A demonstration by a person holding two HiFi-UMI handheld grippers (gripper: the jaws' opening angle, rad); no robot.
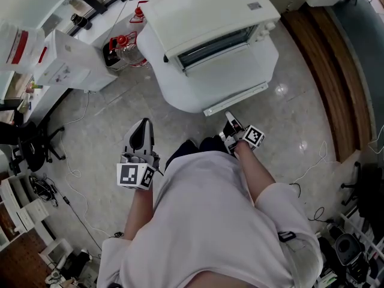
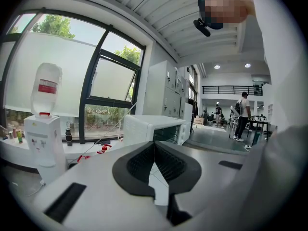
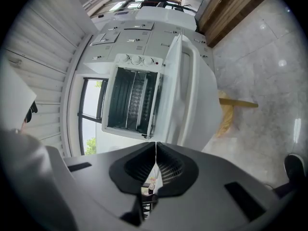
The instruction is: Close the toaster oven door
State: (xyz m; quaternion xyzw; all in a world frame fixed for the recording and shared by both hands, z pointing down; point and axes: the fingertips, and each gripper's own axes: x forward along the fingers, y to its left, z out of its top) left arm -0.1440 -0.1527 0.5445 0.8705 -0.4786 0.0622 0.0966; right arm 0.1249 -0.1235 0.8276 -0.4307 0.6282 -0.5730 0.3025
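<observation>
One water dispenser (image 1: 66,62) stands near the open toaster oven (image 1: 204,11).

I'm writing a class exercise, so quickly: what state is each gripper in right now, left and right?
Left gripper: jaws closed, holding nothing.
Right gripper: jaws closed, holding nothing.

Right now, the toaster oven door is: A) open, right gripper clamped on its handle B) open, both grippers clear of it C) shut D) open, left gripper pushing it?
B: the toaster oven door lies folded down flat, and the left gripper and right gripper sit short of it, jaws together on nothing.
</observation>
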